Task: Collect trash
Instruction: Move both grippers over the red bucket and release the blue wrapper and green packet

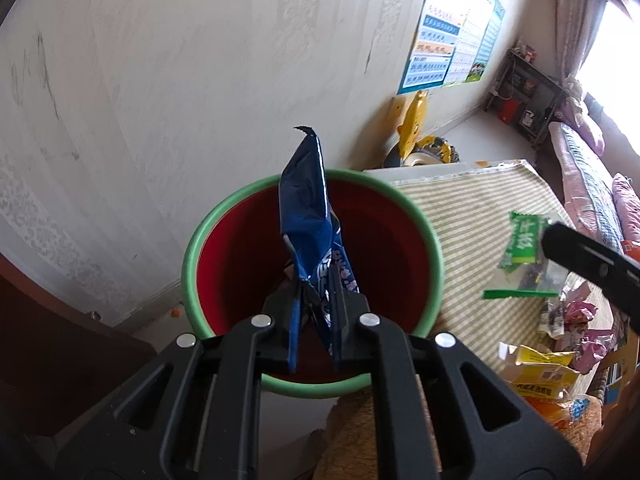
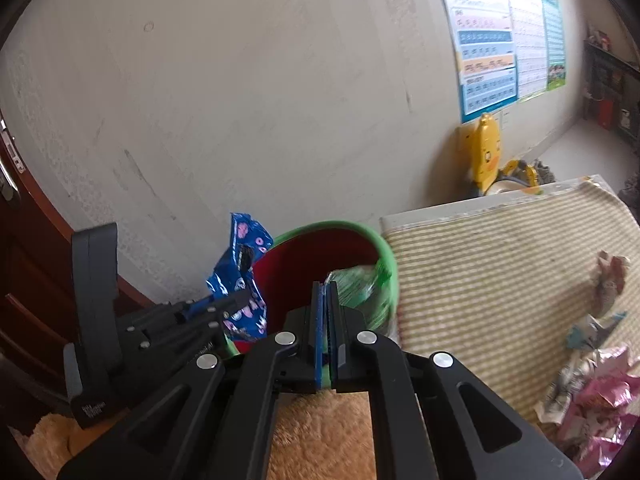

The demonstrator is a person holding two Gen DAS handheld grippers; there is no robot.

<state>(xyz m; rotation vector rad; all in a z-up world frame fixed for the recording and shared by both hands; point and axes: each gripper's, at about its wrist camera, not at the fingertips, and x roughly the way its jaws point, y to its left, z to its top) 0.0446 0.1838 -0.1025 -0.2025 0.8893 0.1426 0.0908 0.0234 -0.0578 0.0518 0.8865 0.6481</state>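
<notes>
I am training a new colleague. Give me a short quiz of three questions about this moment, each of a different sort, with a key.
1. True or false: the left hand-held gripper is shut on a blue wrapper.
2. Multiple choice: the inside of the bin is A) red, B) yellow, C) white.
3. Fill in: the right hand-held gripper holds a ____ wrapper by the bin's rim.

Key:
1. true
2. A
3. green
</notes>
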